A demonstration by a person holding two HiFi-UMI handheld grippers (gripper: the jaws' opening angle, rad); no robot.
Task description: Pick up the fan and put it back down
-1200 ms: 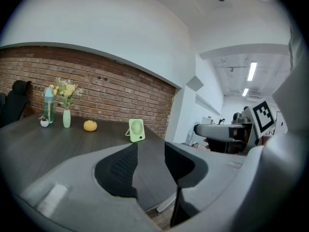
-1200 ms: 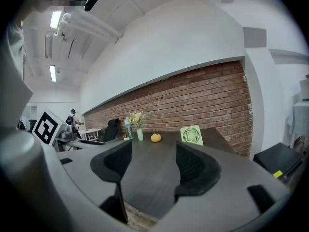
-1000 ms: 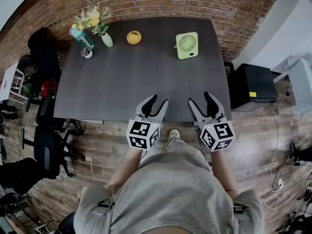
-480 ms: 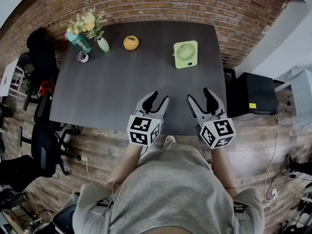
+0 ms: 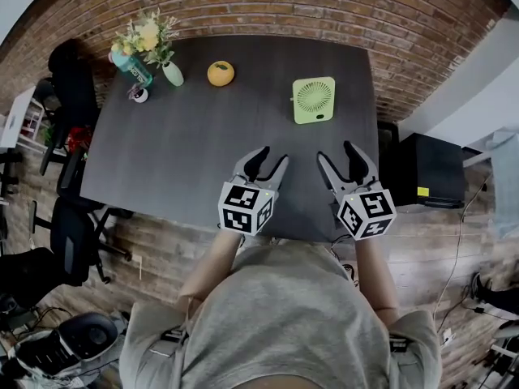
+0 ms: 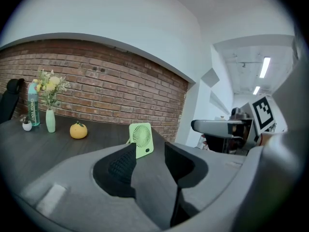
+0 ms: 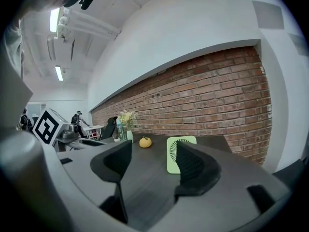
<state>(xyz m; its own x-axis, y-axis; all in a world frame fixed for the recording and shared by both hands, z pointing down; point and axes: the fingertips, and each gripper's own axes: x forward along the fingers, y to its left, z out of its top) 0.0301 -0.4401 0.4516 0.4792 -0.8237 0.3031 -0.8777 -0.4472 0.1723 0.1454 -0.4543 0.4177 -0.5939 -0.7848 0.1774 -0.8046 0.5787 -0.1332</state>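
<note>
– Dark table (image 5: pixel 203 136) against a brick wall (image 5: pixel 243 6): where does the fan (image 5: pixel 314 100) stand on it?
– Upright near the far right corner, seemingly propped from behind, and well apart from both tools. The left tool (image 5: pixel 270 159) and the right tool (image 5: pixel 336 154) hover side by side over the near edge, each with its jaws apart and nothing between them.
– So the pick-up is not yet begun. What could spoil it?
– The fan looks thin, light and tall for its footing. If one jaw meets its face before the other is round it, the fan likely tips backward or skids toward the table's far edge. A grip on the grille, rather than on the frame's side edges, could press the grille in or slip off.
– And the other things?
– The orange fruit (image 5: pixel 220 73), the vase of flowers (image 5: pixel 172 73) and the bottle (image 5: pixel 134 65) stand far off to the left. A knock there seems unlikely unless the left tool swings wide.
– The set-down?
– Let go while tilted, or off its prop, the fan probably falls flat.
</note>
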